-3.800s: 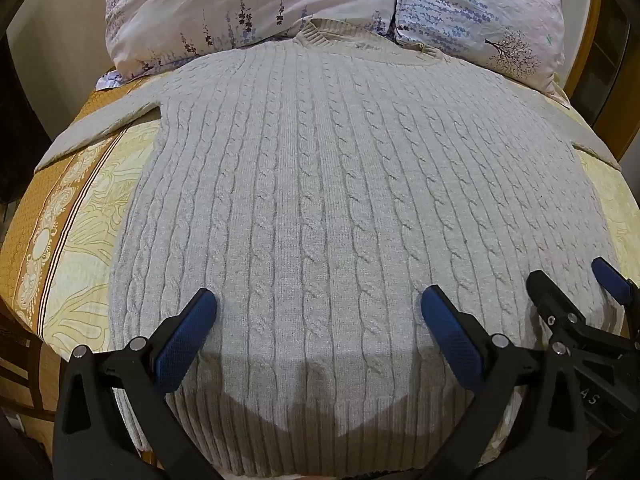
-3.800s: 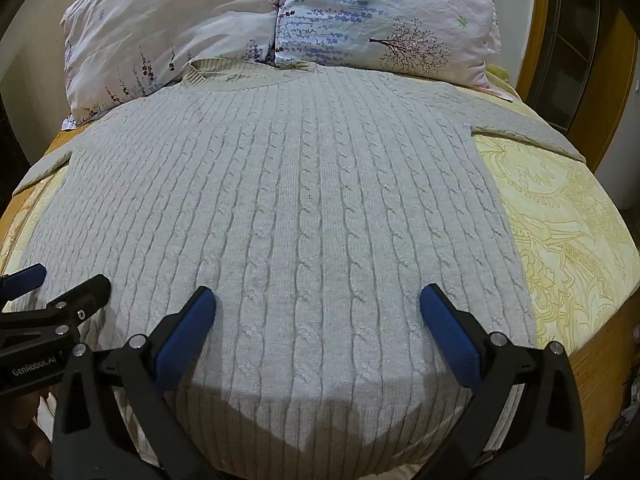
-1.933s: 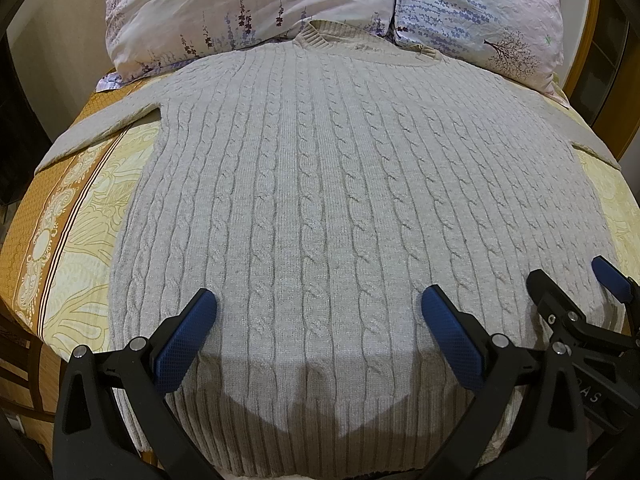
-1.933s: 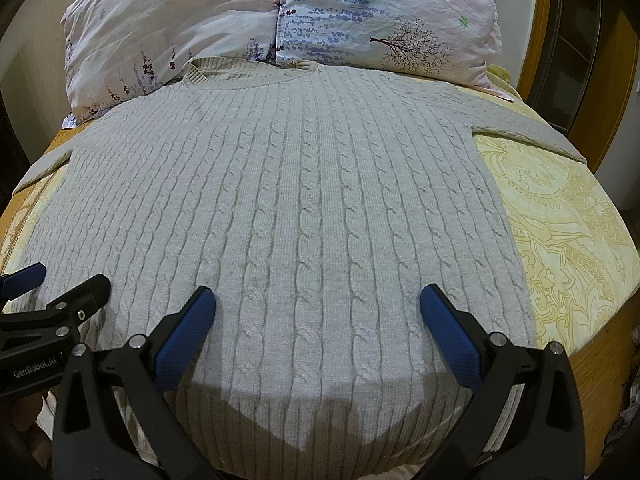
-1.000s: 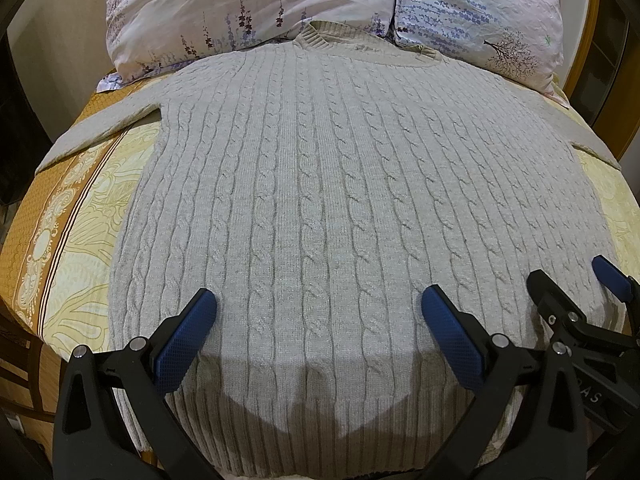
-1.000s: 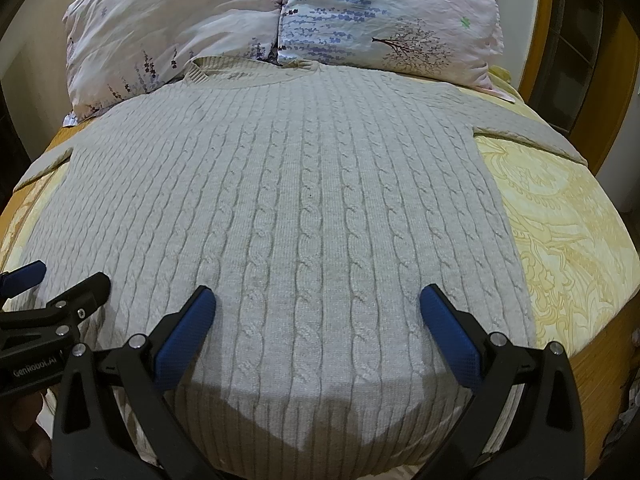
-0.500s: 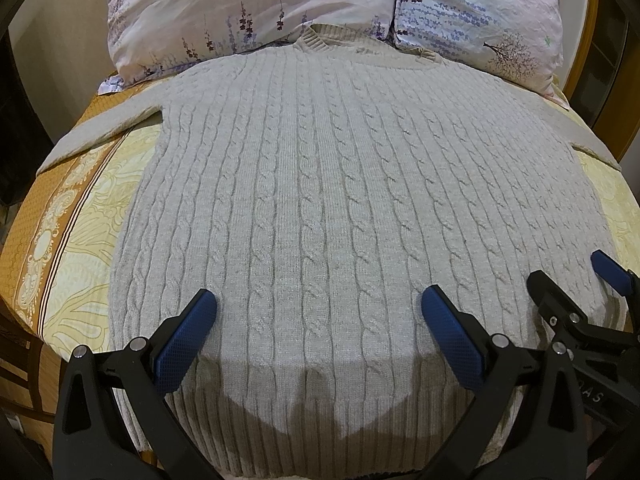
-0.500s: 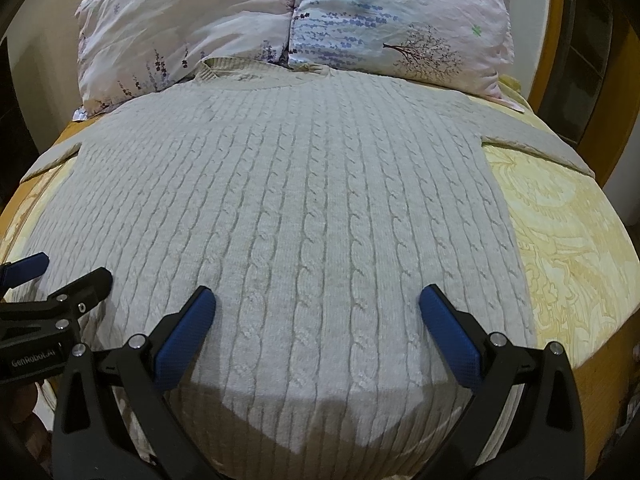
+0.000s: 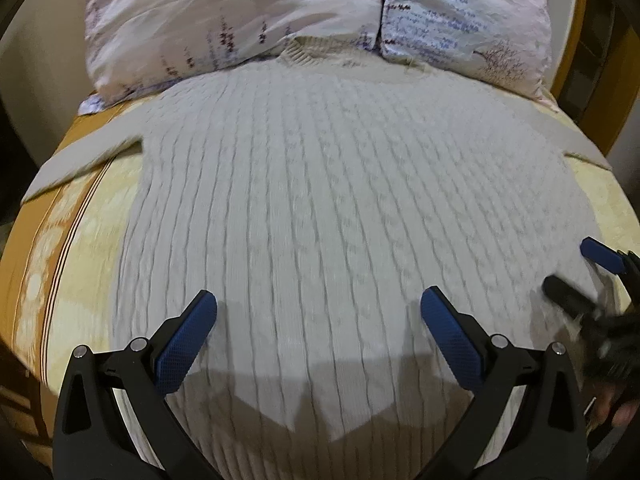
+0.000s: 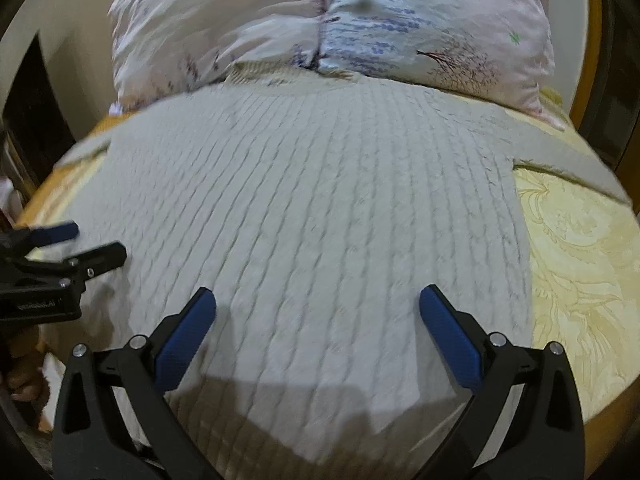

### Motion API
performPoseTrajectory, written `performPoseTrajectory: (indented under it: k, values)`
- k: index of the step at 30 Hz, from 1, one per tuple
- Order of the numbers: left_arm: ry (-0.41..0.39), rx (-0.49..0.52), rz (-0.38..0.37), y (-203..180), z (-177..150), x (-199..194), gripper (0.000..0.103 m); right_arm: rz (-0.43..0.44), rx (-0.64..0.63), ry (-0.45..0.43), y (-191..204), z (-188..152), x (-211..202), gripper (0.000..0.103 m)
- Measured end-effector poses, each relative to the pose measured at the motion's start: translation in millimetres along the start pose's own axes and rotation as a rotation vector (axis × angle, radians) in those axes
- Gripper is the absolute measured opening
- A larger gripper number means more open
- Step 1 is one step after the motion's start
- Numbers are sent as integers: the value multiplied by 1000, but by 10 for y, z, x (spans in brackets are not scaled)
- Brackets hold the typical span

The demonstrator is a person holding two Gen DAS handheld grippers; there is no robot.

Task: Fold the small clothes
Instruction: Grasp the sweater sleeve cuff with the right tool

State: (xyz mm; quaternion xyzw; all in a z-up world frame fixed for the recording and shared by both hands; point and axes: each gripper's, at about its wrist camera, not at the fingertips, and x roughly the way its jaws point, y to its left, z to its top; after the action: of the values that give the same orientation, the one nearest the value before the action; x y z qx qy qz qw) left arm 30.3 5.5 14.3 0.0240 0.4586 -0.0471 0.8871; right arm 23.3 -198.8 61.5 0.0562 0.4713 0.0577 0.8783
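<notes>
cable-knit and pale grey, the sweater (image 9: 340, 220) lies spread flat, front up, on the bed (image 10: 580, 248), its collar at the far end touching the two floral pillows (image 9: 248, 20) and its ribbed hem at the near edge. one sleeve (image 9: 80, 156) runs out to the left over the yellow patterned bedspread (image 9: 72, 248), and the other sleeve (image 10: 568, 164) runs out to the right. the left gripper (image 9: 318, 332) hovers over the hem area with its jaws released and wide apart, blue pads (image 9: 184, 344) holding nothing. the right gripper (image 10: 318, 332) hovers beside it over the right half of the hem, jaws likewise spread and empty. each gripper shows in the other's view at the frame edge, near the sweater's side. both views are blurred, so the knit pattern reads only as long ridges.
</notes>
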Motion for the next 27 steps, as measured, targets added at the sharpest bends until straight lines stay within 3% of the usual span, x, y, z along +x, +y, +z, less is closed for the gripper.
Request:
performPoseTrajectory:
  k: [3, 7, 14, 18, 24, 27]
  values:
    - [-33, -9, -38, 113, 211, -9, 102, -2, 126, -31, -379, 281, -89, 101]
    - [-78, -41, -90, 245, 441, 13, 102, -49, 347, -80, -1180, 633, -131, 99]
    - [-69, 3, -51, 234, 716, 179, 102, -85, 701, -78, -2366, 892, 56, 72]
    - [-78, 39, -20, 155, 829, 245, 102, -33, 856, -25, -2713, 859, 305, 57]
    - [-81, 28, -63, 125, 932, 363, 102, -33, 824, -56, -2676, 998, 453, 53]
    - [-84, 38, -75, 87, 953, 416, 102, -38, 870, -83, -2869, 1020, 473, 39]
